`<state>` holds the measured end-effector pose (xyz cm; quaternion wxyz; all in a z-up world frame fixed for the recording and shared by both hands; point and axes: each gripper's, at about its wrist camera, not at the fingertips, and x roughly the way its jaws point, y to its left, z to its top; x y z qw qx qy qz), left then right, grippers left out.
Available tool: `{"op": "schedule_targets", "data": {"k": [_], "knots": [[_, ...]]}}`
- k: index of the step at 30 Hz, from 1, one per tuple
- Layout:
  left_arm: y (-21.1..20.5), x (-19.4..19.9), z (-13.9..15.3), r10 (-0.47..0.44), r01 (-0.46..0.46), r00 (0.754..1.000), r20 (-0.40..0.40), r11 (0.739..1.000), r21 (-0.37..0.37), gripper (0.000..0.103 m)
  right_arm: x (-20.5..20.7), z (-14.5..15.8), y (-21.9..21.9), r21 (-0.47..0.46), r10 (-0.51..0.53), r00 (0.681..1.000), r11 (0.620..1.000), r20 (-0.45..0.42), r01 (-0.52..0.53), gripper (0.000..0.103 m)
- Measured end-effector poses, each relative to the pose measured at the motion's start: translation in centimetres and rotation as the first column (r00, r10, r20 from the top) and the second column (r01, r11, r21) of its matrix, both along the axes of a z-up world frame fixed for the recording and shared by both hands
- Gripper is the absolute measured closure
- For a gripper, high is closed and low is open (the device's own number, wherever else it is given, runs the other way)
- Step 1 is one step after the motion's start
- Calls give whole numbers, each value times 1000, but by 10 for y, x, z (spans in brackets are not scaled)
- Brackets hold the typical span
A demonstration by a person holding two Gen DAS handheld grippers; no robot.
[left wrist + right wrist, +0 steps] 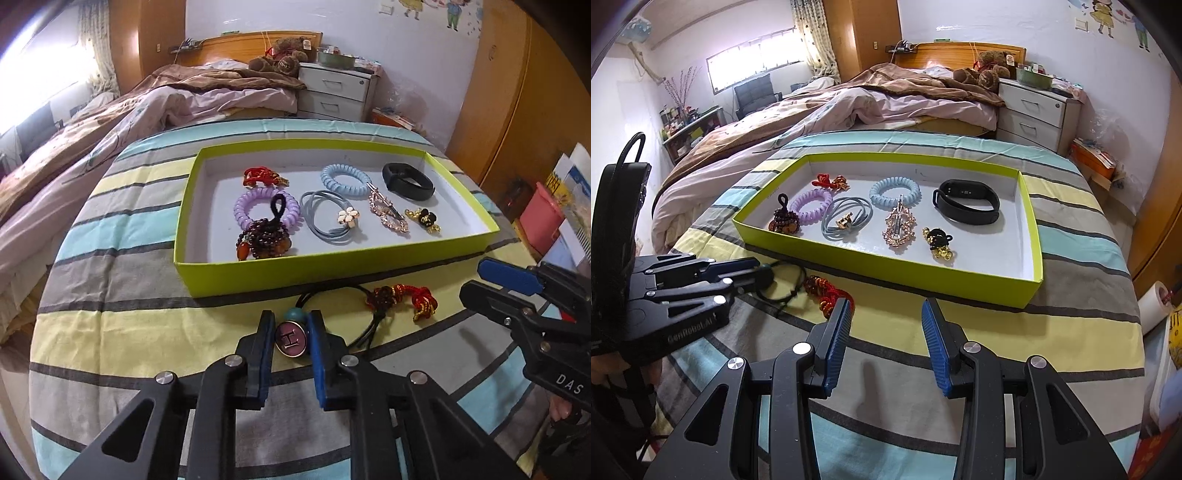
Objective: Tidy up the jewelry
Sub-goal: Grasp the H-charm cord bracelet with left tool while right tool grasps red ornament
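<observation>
Left tool (291, 341) is closed on the round pink "H" charm of a black cord hair tie (291, 339), lying on the striped desk cloth (147, 325) before the lime-green shallow cardboard tray (332, 273). Right tool (884, 343) hovers, fingers wide apart, holding nothing, near a red-and-gold knotted cord ornament (827, 291).

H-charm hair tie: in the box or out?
Out. The H-charm hair tie lies on the striped cloth before the green box, between the left gripper fingers.

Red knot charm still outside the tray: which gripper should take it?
Probably right. The right gripper is open and empty beside the red knot charm; the left gripper already brackets the H hair tie.
</observation>
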<state>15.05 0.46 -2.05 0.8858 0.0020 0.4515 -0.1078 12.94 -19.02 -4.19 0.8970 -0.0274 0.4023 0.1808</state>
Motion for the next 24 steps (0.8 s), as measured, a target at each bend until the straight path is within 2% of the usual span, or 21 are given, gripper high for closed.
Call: {"op": "schedule_targets", "data": {"k": [11,24], "knots": [[29,-16,11,51,-49,998,36,997,-62,85,0,0,12,-12,42,999,999,4,-42,62],[56,-28,12,88,-85,996,33,992,-92,85,16,-14,49,-68,142,988,987,-53,-146,62]]}}
